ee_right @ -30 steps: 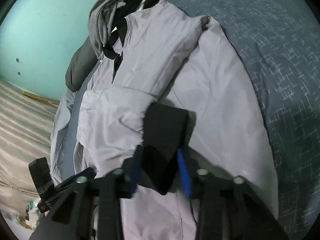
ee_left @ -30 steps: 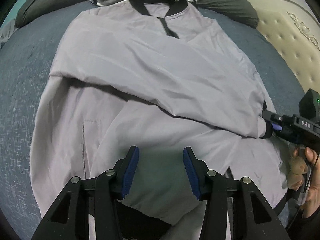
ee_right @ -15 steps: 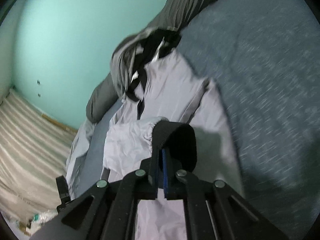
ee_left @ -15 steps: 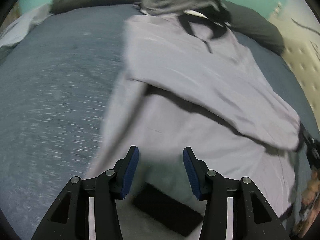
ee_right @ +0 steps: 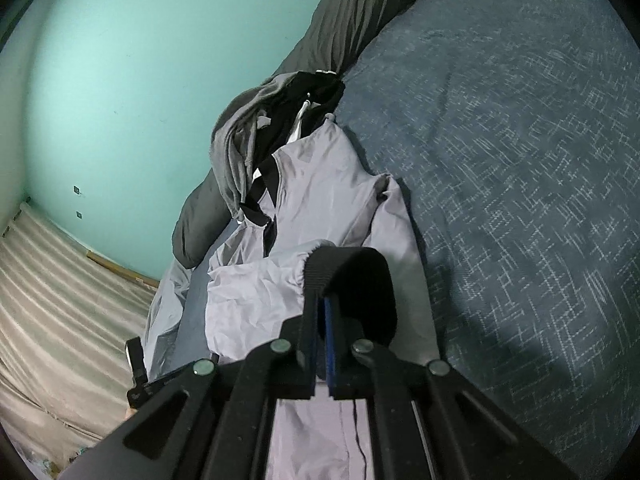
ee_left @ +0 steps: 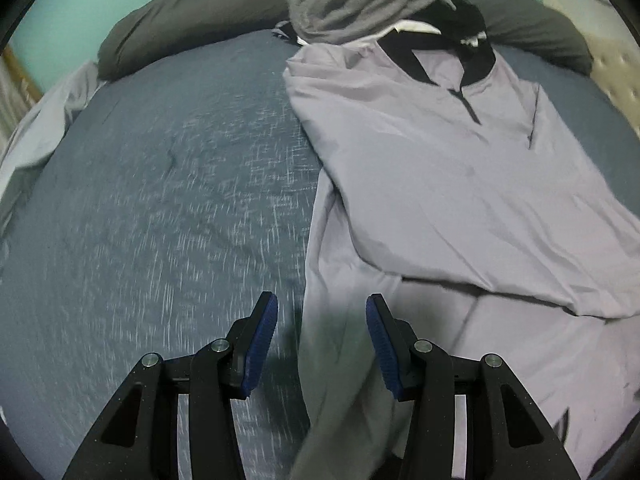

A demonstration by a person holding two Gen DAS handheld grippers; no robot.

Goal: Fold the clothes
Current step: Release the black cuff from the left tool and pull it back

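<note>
Lilac-grey nylon pullover [ee_left: 440, 168] with black collar lies flat on your blue bed [ee_left: 168, 184], one sleeve already crossed over; right hand-held gripper [ee_right: 323, 320] pinches the black cuff [ee_right: 360, 280], left hand-held gripper [ee_left: 322, 344] gapes empty above the hem, body folds remaining.

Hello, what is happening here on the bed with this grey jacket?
A person is folding a light grey jacket that lies spread on a blue bedcover, using a handheld gripper in each hand. The right gripper is shut on the black cuff of one sleeve, which is raised off the jacket. The left gripper is open over the jacket's near edge and holds nothing. A pile of dark clothes sits beyond the collar. The fold is not finished.
</note>
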